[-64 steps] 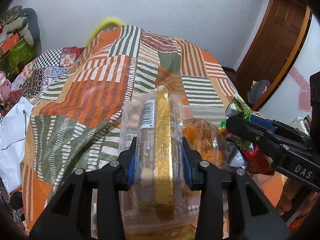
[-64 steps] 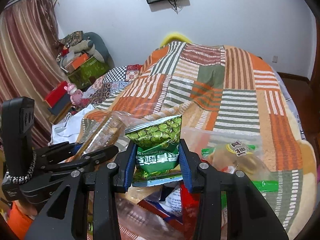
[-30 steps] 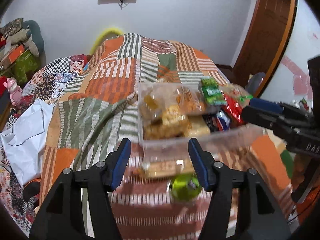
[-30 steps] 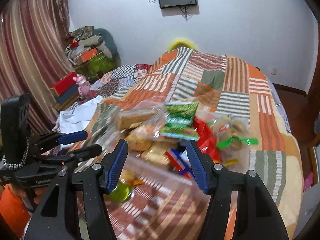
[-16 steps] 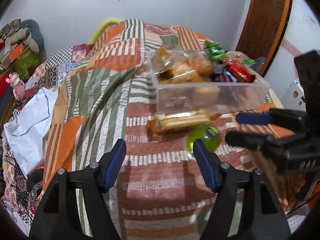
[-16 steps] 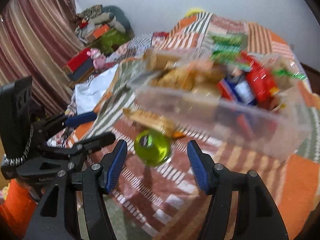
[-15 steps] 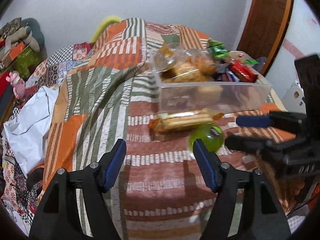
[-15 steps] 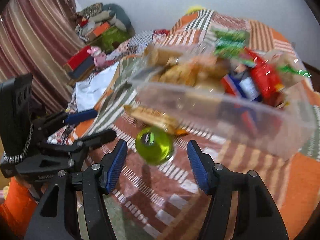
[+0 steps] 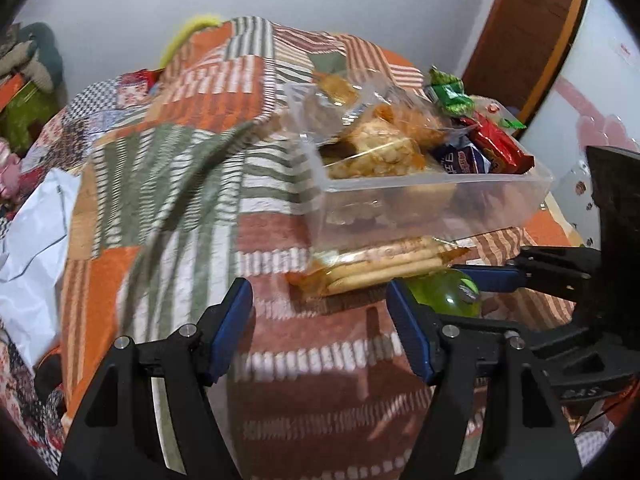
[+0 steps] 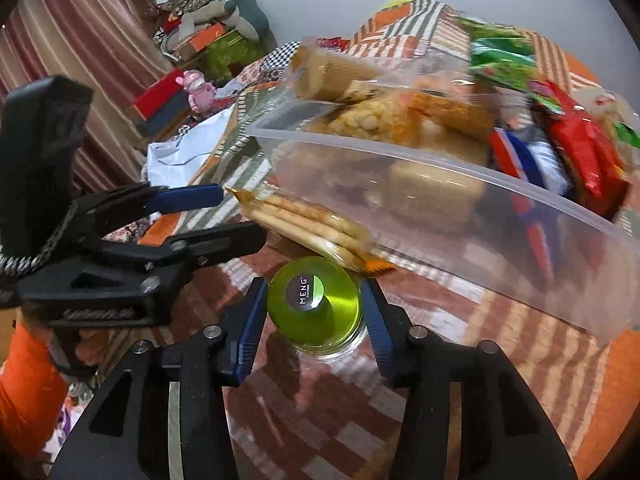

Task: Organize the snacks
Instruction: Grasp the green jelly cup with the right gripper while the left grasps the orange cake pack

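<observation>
A clear plastic bin (image 9: 500, 200) (image 10: 460, 236) full of snack packs sits on the striped bedspread. A cracker pack (image 9: 380, 266) (image 10: 308, 224) lies in front of it. A green jelly cup (image 10: 314, 304) (image 9: 448, 294) sits beside the crackers. My right gripper (image 10: 314, 312) straddles the green cup, its pads close on both sides; I cannot tell if they touch. My left gripper (image 9: 320, 322) is open and empty, just short of the cracker pack. Each gripper shows in the other's view, the right one (image 9: 520, 276) and the left one (image 10: 208, 216).
A white cloth (image 9: 28, 248) lies at the bed's left edge. Boxes, a pink toy (image 10: 198, 84) and stuffed items stand by a curtain at the left. A wooden door (image 9: 524, 32) is at the far right.
Both grippers let go of their snack packs in the bin, opened and pulled back. The right gripper has since dropped around the green cup; the left has moved toward the cracker pack.
</observation>
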Motion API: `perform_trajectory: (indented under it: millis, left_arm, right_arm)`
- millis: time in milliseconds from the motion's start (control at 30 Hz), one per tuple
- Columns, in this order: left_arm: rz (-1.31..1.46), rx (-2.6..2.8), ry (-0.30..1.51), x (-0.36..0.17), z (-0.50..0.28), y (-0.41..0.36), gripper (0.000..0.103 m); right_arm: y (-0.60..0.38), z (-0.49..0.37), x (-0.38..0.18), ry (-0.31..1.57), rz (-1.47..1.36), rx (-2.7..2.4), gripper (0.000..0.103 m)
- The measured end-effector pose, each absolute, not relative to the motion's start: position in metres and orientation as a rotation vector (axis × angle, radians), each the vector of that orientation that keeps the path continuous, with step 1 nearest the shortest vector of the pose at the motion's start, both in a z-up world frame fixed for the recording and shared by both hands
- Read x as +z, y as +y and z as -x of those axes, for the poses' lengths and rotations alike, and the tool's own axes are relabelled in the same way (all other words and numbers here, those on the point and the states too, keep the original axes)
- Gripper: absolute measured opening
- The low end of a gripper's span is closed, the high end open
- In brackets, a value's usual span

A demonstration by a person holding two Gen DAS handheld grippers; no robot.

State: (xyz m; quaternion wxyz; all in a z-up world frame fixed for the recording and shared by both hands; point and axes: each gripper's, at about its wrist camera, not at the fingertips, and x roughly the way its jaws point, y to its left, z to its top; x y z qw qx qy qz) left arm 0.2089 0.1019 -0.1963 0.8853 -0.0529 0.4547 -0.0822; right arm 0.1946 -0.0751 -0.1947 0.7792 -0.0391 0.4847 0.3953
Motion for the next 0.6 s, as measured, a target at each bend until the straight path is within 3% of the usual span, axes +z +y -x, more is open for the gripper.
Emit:
perform_trajectory:
  millis: [333,533,600]
  left_arm:
    - [0.079,-0.311,0.984,-0.205,-0.221,0.070,0.069]
    - [0.056,-0.372,1.012,-0.203,-0.199,0.043,0.046]
    - [0.039,-0.398,1.016,-0.200,-0.185,0.030,0.046]
  right_arm:
    - [-0.130,-0.196,-0.191,1.048,0.069,0.758,0.044]
    - [-0.160,-0.198,-0.188,1.047,0.015,0.705,0.044]
    - [-0.169,-0.196,-0.186,1.044,0.007,0.691,0.043]
